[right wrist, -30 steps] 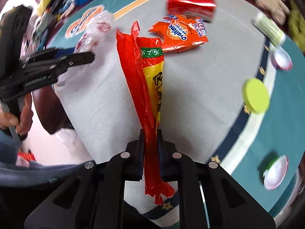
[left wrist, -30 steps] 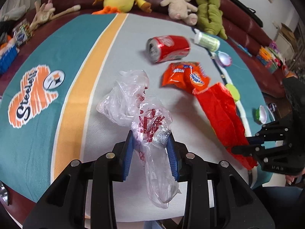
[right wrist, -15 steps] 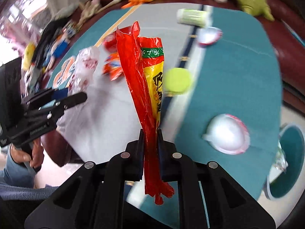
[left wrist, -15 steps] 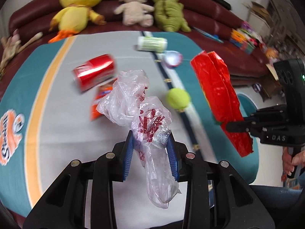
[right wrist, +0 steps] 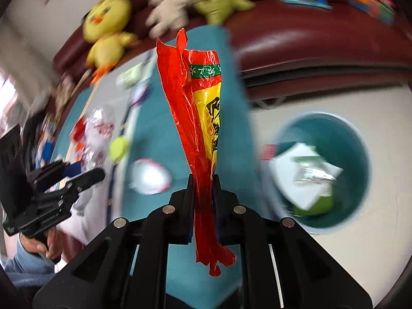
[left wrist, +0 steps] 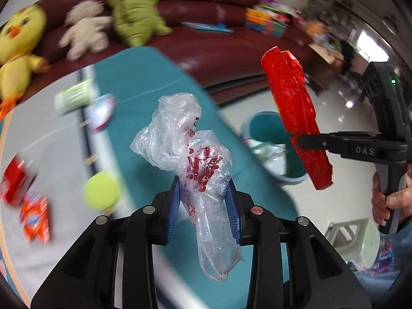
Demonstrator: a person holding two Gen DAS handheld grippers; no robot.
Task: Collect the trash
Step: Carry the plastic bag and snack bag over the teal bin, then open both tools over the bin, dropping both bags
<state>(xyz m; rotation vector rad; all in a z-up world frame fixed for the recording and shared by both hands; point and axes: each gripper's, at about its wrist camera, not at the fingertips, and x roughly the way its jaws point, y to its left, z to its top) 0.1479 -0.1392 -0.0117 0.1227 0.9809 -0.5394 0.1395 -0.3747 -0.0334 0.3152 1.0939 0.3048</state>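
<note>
Both hands have swung away from the middle of the cloth-covered surface (left wrist: 144,82) toward its edge, so a round teal plastic bin (right wrist: 360,139) on the pale floor has come into view that was not seen a second ago. The red can and the orange snack packet (left wrist: 36,217), which lay straight ahead then, now sit blurred at the far left of the left wrist view.

The left gripper (left wrist: 203,206) is clenched on a crumpled clear plastic bag with red print (left wrist: 185,144), its blue pads (left wrist: 173,206) pressing the bag's gathered neck while the rest balloons up above the teal cloth. The right gripper (right wrist: 203,195) is clenched on a long red and yellow plastic wrapper (right wrist: 203,108), which stands up from the narrow gap between the fingers and trails a twisted tail below them. From the left wrist view that wrapper hangs in front of the bin.

The bin holds white paper and other scraps. A lime-green round lid (left wrist: 101,193) lies on the surface. A yellow duck plush (right wrist: 108,31), a beige plush and a green plush sit on the dark red sofa (right wrist: 309,33) behind.
</note>
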